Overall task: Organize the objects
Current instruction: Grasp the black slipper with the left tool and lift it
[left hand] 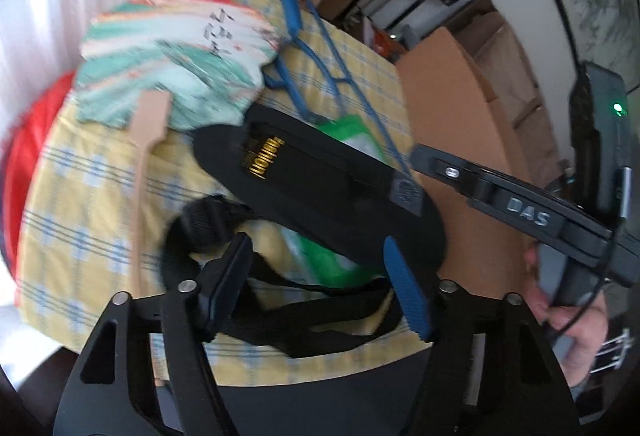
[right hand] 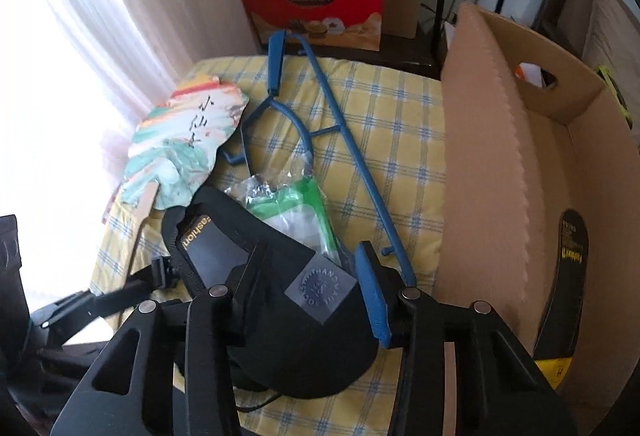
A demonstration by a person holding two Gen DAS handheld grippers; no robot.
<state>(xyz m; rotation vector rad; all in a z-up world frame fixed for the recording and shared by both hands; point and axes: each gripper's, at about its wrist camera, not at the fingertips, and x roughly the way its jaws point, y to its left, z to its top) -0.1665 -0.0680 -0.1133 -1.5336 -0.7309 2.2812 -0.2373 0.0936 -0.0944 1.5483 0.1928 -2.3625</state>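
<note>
Right gripper (right hand: pixel 316 300) jaws clamped on black insole (right hand: pixel 280 276), left gripper (left hand: pixel 320 284) jaws apart, yellow checked tablecloth (right hand: pixel 400 107), cardboard box (right hand: pixel 480 155) beside.

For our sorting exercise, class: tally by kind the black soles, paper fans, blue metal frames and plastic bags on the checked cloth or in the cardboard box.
black sole: 2 (one between the fingers of the right gripper, one in the cardboard box)
paper fan: 1
blue metal frame: 1
plastic bag: 1
Total: 5
</note>
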